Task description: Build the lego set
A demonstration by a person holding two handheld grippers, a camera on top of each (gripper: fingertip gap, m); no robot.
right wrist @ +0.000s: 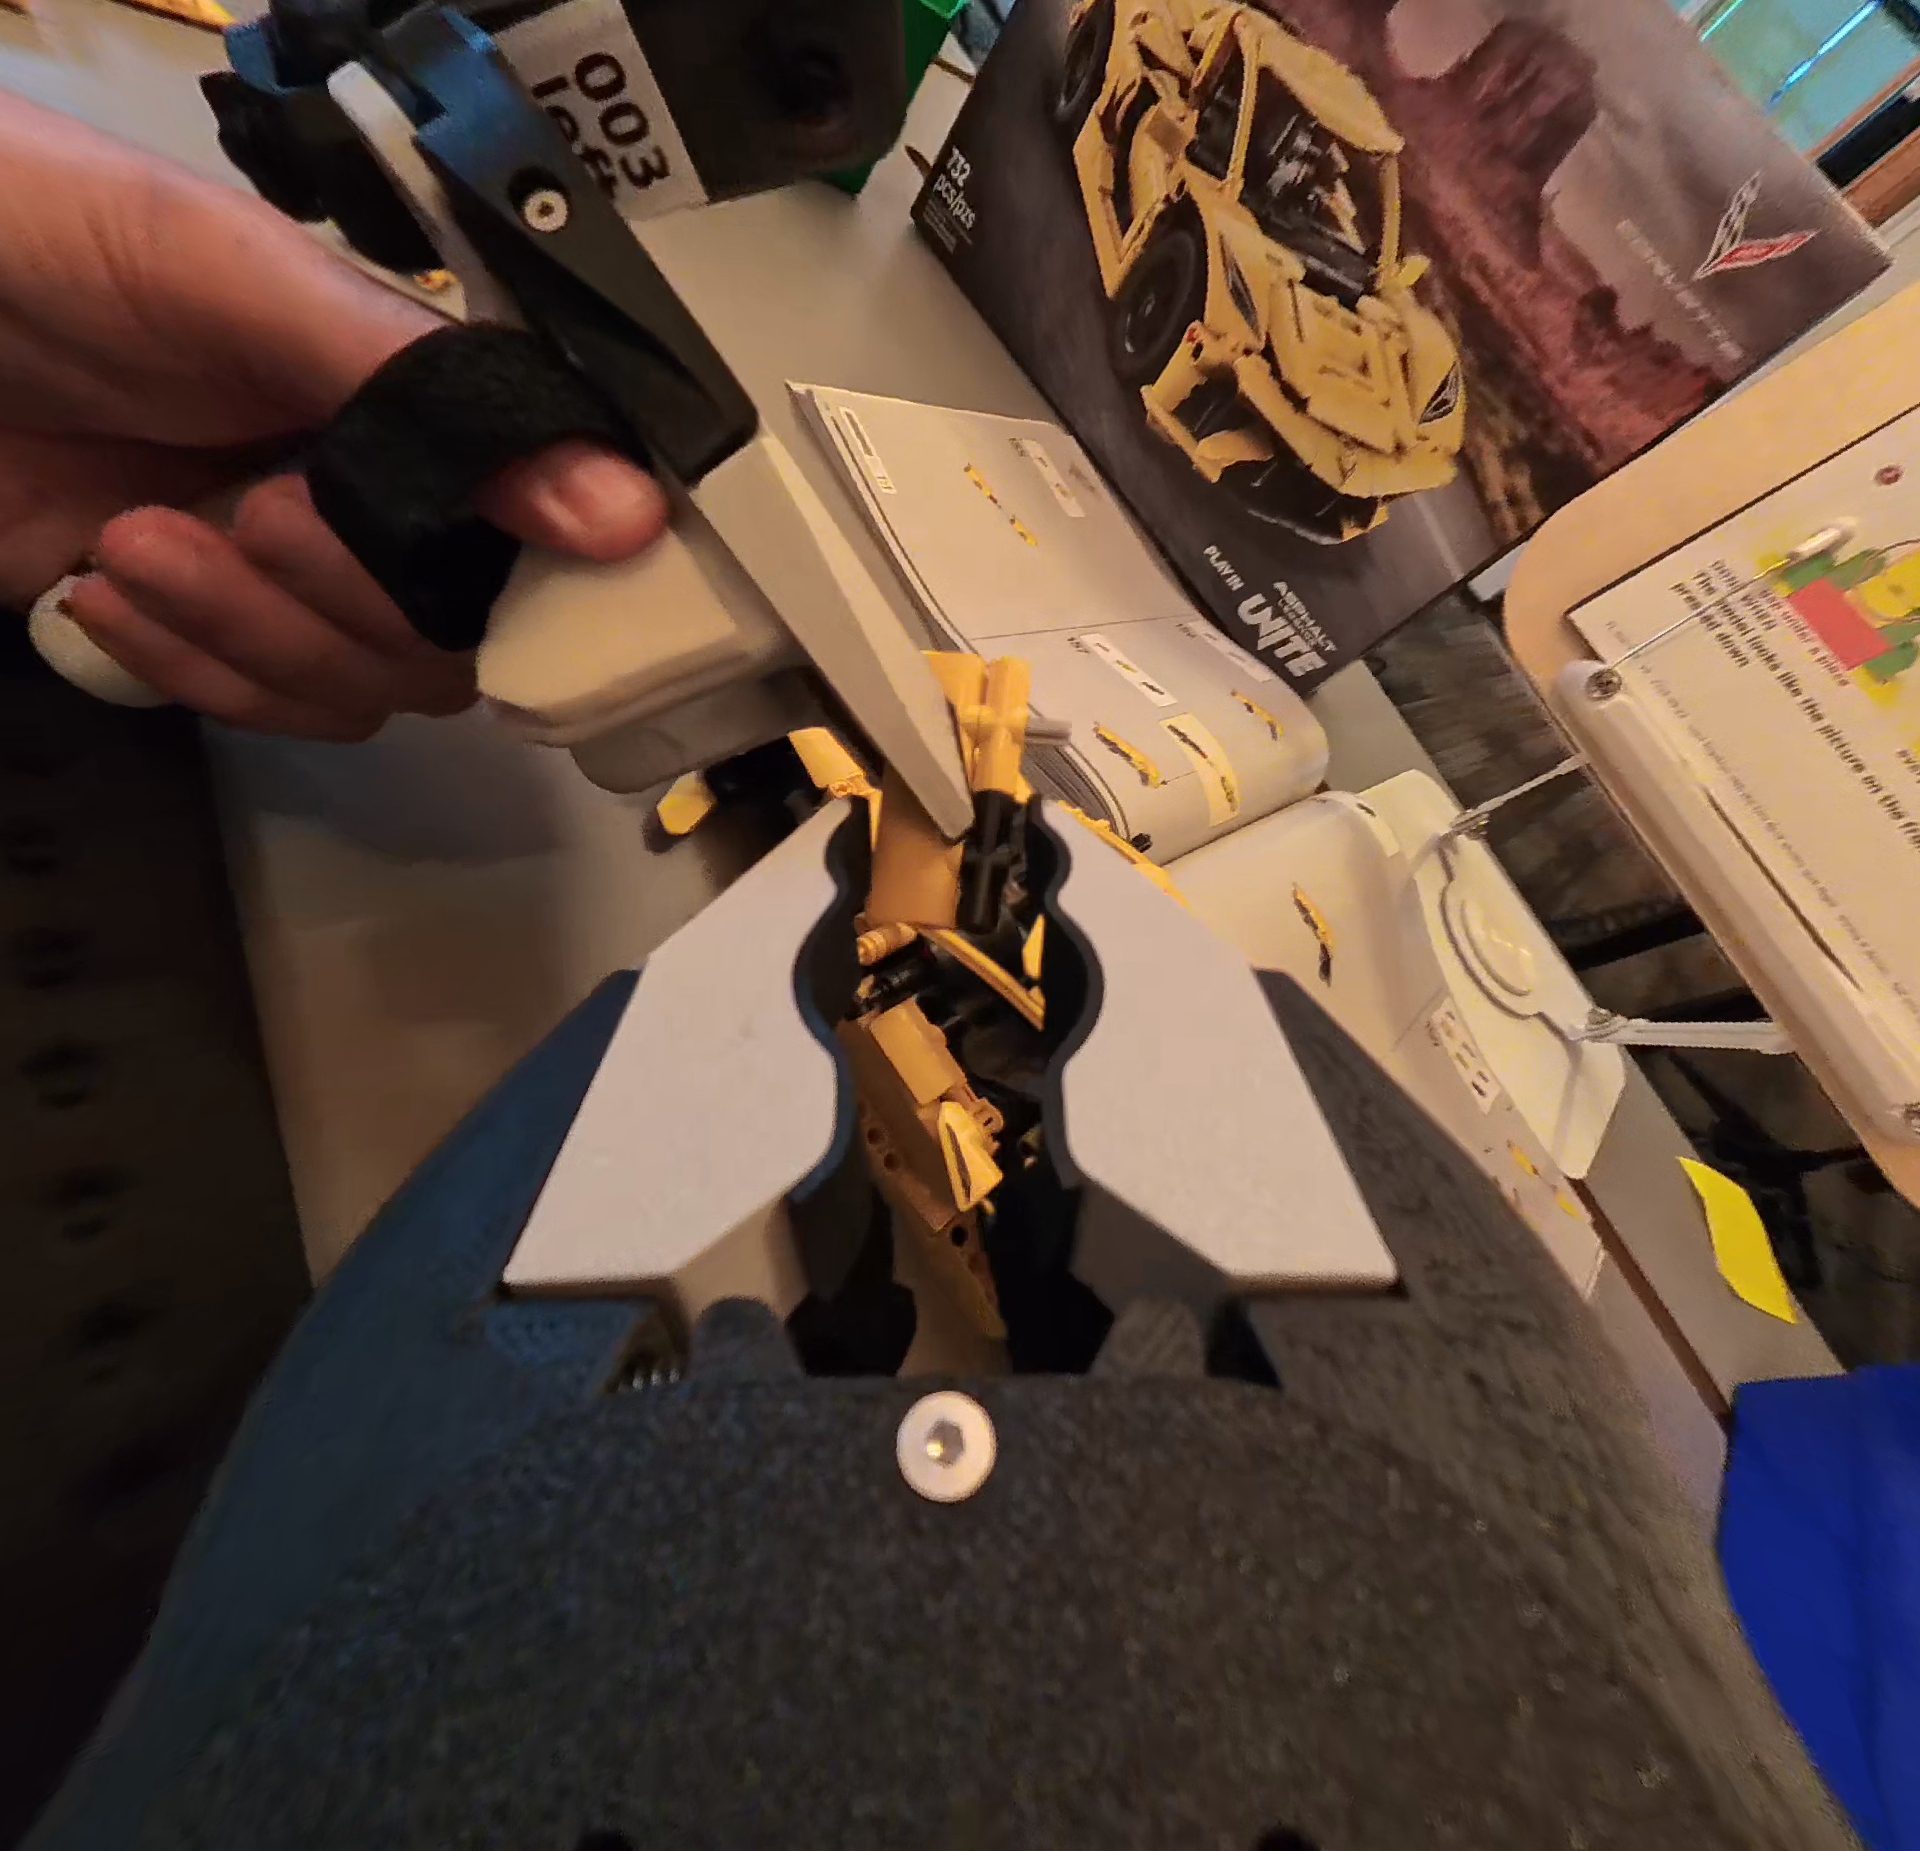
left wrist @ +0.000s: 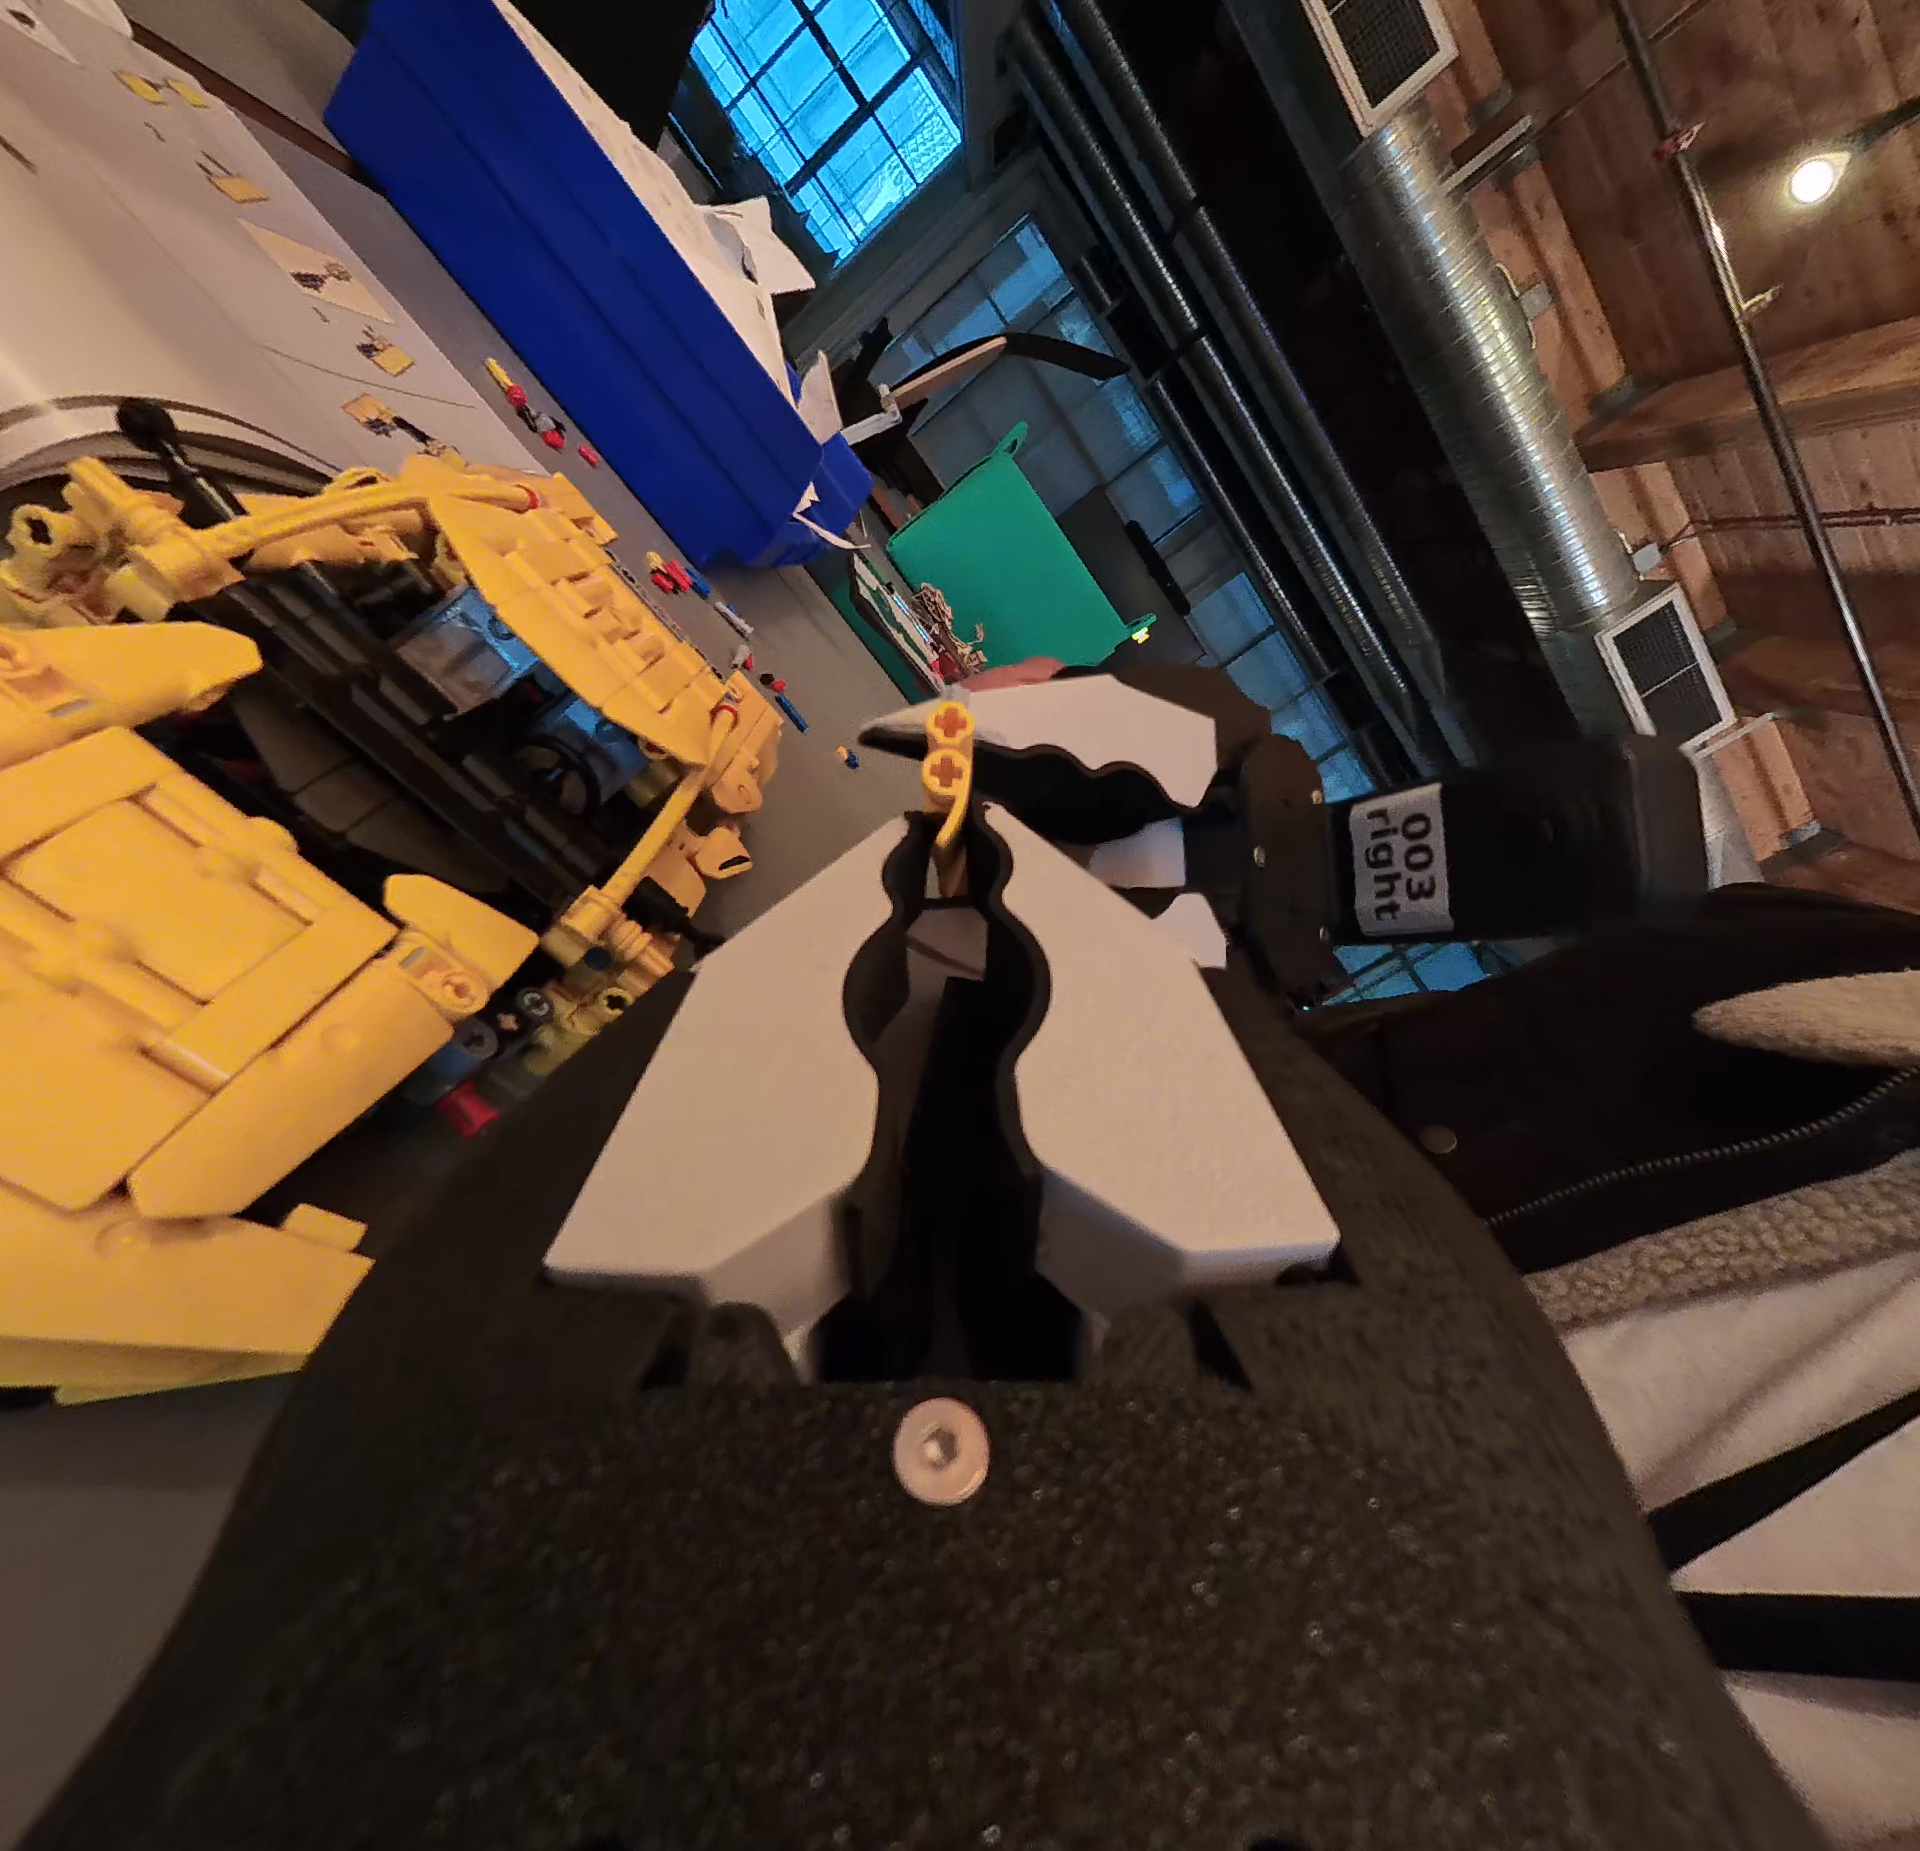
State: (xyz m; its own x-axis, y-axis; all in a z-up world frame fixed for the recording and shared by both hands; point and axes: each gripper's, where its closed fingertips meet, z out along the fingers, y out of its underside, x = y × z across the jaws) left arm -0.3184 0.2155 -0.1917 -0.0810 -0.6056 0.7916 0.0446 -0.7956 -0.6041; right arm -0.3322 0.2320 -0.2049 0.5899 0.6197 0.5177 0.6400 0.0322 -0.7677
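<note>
My left gripper (left wrist: 945, 830) is shut on a small yellow connector piece (left wrist: 948, 762) with two red cross-axle ends, held in the air to the right of the yellow car model (left wrist: 312, 814). In the right wrist view the left gripper (right wrist: 961, 804) comes in from the upper left, held by a hand (right wrist: 208, 451); the yellow piece (right wrist: 997, 721) has a black pin (right wrist: 992, 851) at its lower end. My right gripper (right wrist: 940, 830) is open, its jaws on either side of that pin, above the car model (right wrist: 914, 1074). The right gripper also shows in the left wrist view (left wrist: 997, 804), meeting the piece from the right.
The set's box (right wrist: 1351, 243) stands behind an open instruction booklet (right wrist: 1039, 554). A white board with a clipped sheet (right wrist: 1766, 762) stands at the right. Blue bins (left wrist: 582, 274), a green box (left wrist: 1008, 565) and several loose small pieces (left wrist: 675, 575) lie on the grey table (left wrist: 831, 606). The tips of both grippers are at nearly the same place.
</note>
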